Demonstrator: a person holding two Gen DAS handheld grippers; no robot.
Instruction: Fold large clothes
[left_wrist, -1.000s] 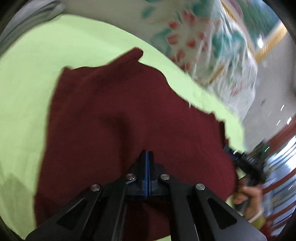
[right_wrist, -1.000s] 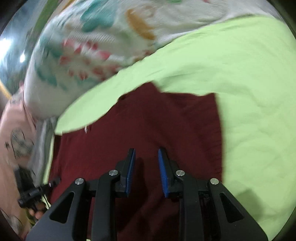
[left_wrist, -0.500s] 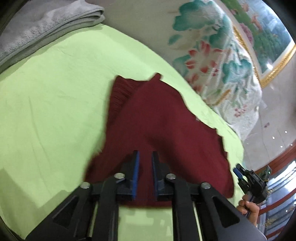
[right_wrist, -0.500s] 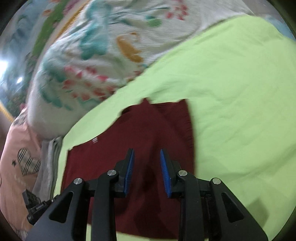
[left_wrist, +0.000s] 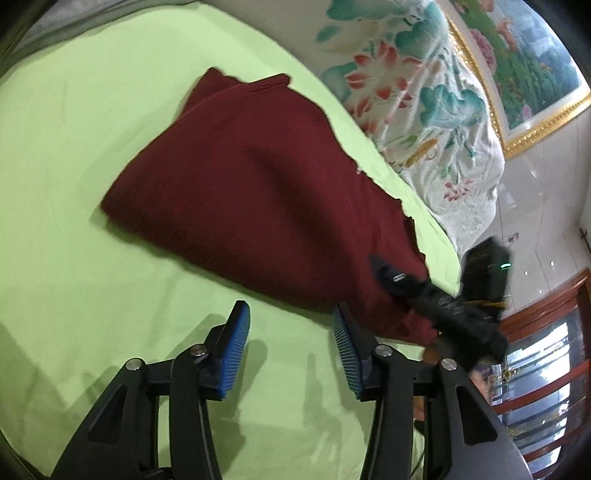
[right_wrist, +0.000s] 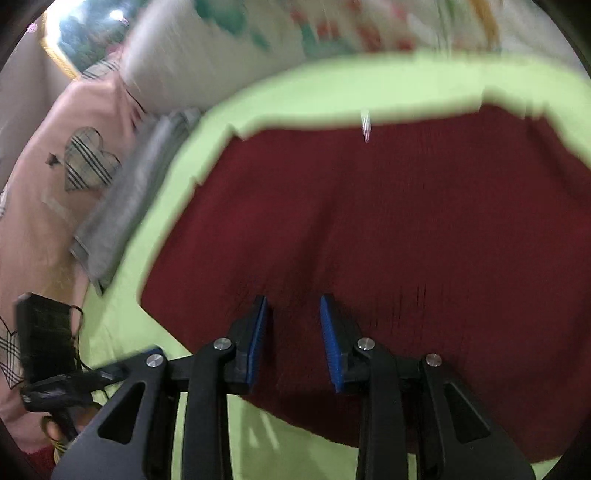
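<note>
A dark red knit garment lies folded on the light green sheet. My left gripper is open and empty, over bare sheet just short of the garment's near edge. My right gripper is open and empty, low over the near part of the garment. The right gripper also shows in the left wrist view, over the garment's right end. The left gripper shows at the lower left of the right wrist view.
A floral quilt lies along the far side of the sheet. A folded grey cloth and a pink pillow with a plaid heart lie at the left end. A framed painting hangs behind.
My left gripper let go of the garment, opened wide and drew back onto bare sheet. My right gripper stayed open and moved down closer over the garment.
</note>
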